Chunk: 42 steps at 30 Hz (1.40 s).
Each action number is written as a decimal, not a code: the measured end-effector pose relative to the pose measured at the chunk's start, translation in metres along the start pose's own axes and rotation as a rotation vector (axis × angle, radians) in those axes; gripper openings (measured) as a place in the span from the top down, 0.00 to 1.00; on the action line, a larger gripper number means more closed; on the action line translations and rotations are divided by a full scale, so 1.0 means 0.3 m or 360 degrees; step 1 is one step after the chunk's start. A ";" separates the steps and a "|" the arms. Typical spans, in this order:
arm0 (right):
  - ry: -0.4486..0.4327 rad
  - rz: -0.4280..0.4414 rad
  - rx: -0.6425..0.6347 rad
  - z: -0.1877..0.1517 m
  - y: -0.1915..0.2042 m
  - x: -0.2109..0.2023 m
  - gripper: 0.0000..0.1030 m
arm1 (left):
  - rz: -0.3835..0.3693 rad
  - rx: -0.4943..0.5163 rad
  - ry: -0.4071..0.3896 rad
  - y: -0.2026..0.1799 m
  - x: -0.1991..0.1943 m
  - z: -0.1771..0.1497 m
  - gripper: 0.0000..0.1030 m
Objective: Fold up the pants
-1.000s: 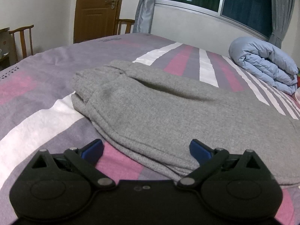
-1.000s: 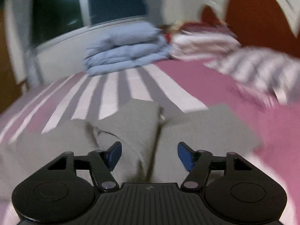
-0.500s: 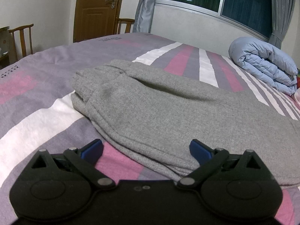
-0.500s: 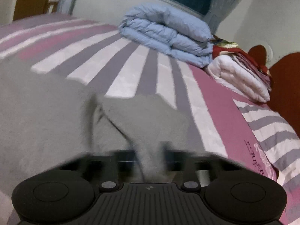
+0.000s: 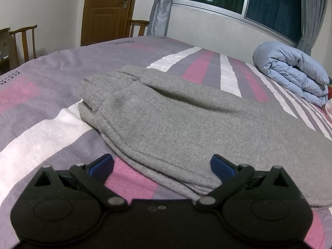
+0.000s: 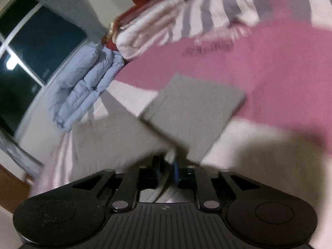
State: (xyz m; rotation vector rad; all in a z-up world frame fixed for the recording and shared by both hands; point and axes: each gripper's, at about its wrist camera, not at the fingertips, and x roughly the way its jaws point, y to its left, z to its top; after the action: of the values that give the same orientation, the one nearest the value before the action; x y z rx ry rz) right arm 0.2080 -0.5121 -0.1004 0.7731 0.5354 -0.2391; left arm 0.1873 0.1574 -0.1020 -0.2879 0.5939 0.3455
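Observation:
Grey knit pants (image 5: 166, 120) lie on the striped bed, waistband end at the far left, folded lengthwise. My left gripper (image 5: 161, 166) is open and empty, hovering just in front of the near edge of the pants. In the blurred, tilted right wrist view, my right gripper (image 6: 167, 169) is shut on a grey pant leg (image 6: 193, 108); the leg runs from between the fingers out over the bed, its hem end lying on the pink stripe.
A folded light blue duvet (image 5: 290, 72) lies at the far right of the bed (image 5: 41, 95), also in the right wrist view (image 6: 87, 83). Striped pillows (image 6: 176, 20) are by the headboard. Wooden chairs (image 5: 22, 39), a door and a window stand beyond the bed.
My right gripper has closed on the pant leg and has swung and tilted with it. The left gripper has stayed still and open.

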 end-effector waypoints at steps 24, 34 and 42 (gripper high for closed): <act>-0.0033 0.0075 0.0336 0.055 -0.310 -0.071 0.84 | -0.0009 -0.0008 0.0005 0.005 0.004 0.000 0.07; 0.0006 0.0163 0.0376 0.093 -0.254 0.012 0.59 | -0.0012 -0.0011 0.0003 0.006 0.004 0.003 0.07; -0.0049 0.0190 0.0424 0.106 -0.268 0.014 0.59 | -0.0036 -0.0084 -0.0036 0.030 -0.032 0.019 0.17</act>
State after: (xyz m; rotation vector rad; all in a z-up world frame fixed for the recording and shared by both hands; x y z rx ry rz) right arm 0.1916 -0.5911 -0.1319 1.0551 0.4308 -0.2139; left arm 0.1791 0.1653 -0.0932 -0.3406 0.5598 0.3425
